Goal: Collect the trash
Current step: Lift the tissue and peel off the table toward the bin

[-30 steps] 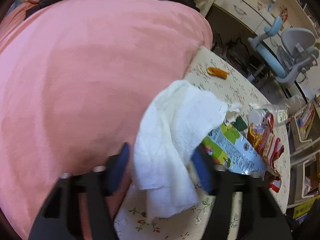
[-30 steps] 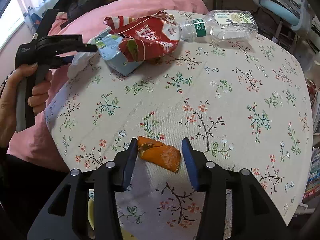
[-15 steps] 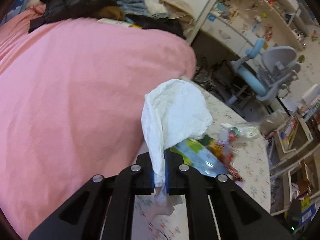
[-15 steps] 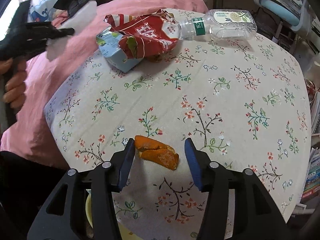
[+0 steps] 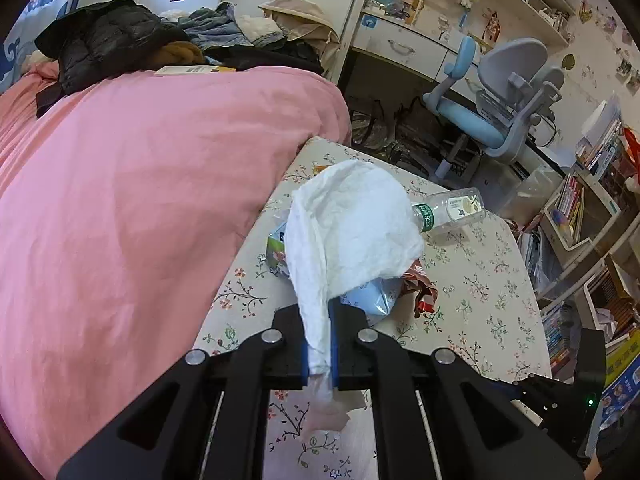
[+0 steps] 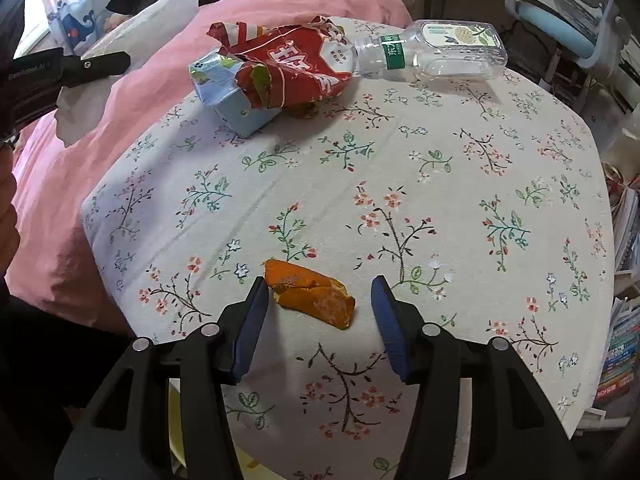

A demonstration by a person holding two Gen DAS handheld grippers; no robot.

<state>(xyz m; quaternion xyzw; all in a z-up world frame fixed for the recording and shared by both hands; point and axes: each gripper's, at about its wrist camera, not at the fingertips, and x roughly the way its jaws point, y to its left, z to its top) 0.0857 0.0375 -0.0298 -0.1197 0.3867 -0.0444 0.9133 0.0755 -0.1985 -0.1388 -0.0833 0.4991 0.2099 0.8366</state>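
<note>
In the left wrist view, the left gripper (image 5: 320, 344) is closed on a white tissue (image 5: 352, 232). The lower edge of the tissue is pinched between the two blue pads, and a small end of it hangs out below them. The rest of the tissue stands up above the jaws like a loose hood, lifted off the table (image 5: 480, 280) with the flowered cloth. Behind the tissue, on the table, lie a light blue carton (image 5: 370, 298) and a red snack bag (image 5: 422, 288), both partly hidden by it. A clear plastic bottle (image 5: 452, 210) lies on its side further back, near the far edge. A pink blanket (image 5: 140, 200) fills the left part of the view, just beside the table.

In the right wrist view, the right gripper (image 6: 318, 316) has its jaws apart, and a piece of orange peel (image 6: 312, 294) lies on the table (image 6: 480, 160) between them. The left pad is just beside the peel's left end; whether it touches I cannot tell. The right pad is clearly apart from it. Far back on the table are the carton (image 6: 232, 100), the red snack bag (image 6: 292, 64) on top of it, and the bottle (image 6: 436, 52), whose neck touches the bag. At the left edge, over the blanket (image 6: 160, 92), the left gripper (image 6: 100, 66) holds the tissue (image 6: 120, 64) in the air.
</note>
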